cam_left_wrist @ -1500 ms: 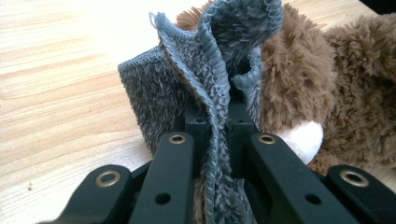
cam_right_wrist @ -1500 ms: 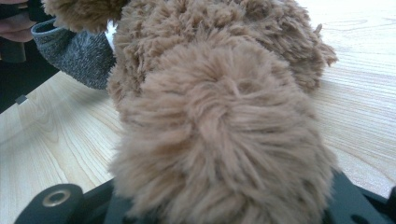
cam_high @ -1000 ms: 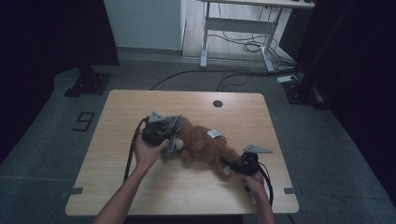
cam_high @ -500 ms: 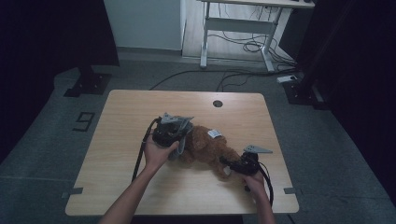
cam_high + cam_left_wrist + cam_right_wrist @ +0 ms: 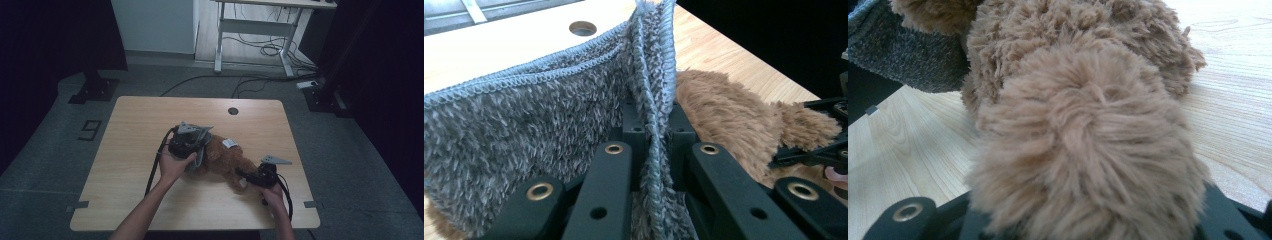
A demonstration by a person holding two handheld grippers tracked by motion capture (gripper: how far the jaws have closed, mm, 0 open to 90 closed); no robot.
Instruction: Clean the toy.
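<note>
A brown plush toy (image 5: 225,160) lies on the wooden table (image 5: 140,125), a white tag (image 5: 229,142) on its back. My left gripper (image 5: 196,142) hovers over the toy's left end, shut on a grey terry cloth (image 5: 200,156) that hangs from it. In the left gripper view the folded cloth (image 5: 524,130) is pinched between the black jaws of the left gripper (image 5: 653,125), with the plush (image 5: 724,115) just behind. My right gripper (image 5: 244,175) is shut on the toy's right end. In the right gripper view that furry limb (image 5: 1083,150) bulges between the jaws, with the cloth (image 5: 903,50) beyond it.
A round cable hole (image 5: 232,111) sits near the table's far edge. Behind the table stand a white-legged desk (image 5: 250,30) with cables on the floor and black stand bases at left (image 5: 92,90) and right (image 5: 320,97). The floor carries a "9" mark (image 5: 89,130).
My left gripper has carried the grey cloth to the right, onto the plush toy's left end. The right gripper and the toy have stayed put.
</note>
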